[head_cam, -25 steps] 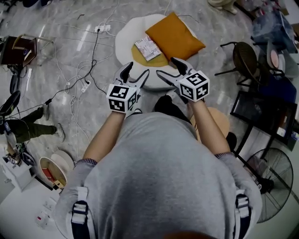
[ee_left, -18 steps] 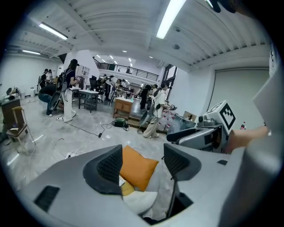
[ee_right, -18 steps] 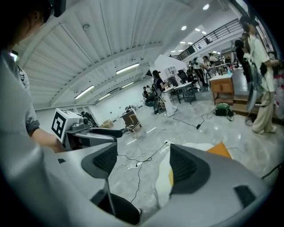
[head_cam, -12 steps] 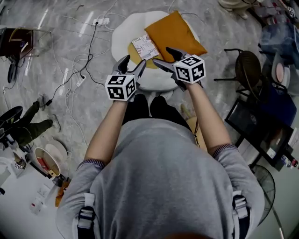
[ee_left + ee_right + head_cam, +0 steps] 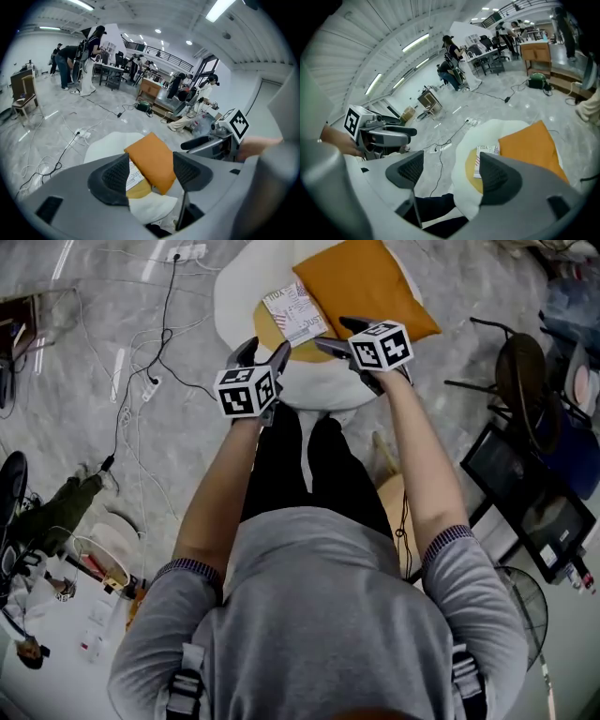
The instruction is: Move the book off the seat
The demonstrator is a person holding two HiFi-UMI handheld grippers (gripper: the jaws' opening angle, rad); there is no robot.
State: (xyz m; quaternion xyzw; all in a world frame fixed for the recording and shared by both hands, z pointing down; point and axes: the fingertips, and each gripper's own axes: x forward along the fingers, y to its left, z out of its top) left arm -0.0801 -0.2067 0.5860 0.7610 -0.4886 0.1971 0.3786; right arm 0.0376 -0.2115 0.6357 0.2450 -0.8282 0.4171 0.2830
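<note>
white printed book (image 5: 293,313) on seat (image 5: 246,282)

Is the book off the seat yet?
Not yet. Done: nothing, the book lies on the seat, beside the orange cushion. In hand: the left gripper and right gripper hover by the seat's near edge, jaws apart and empty. Left to do: grip the book, lift it off the seat and put it down somewhere else.

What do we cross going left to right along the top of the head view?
In order: power strip → book → orange cushion → dark chair. The seat is left out because it lies under both the book and the cushion.
</note>
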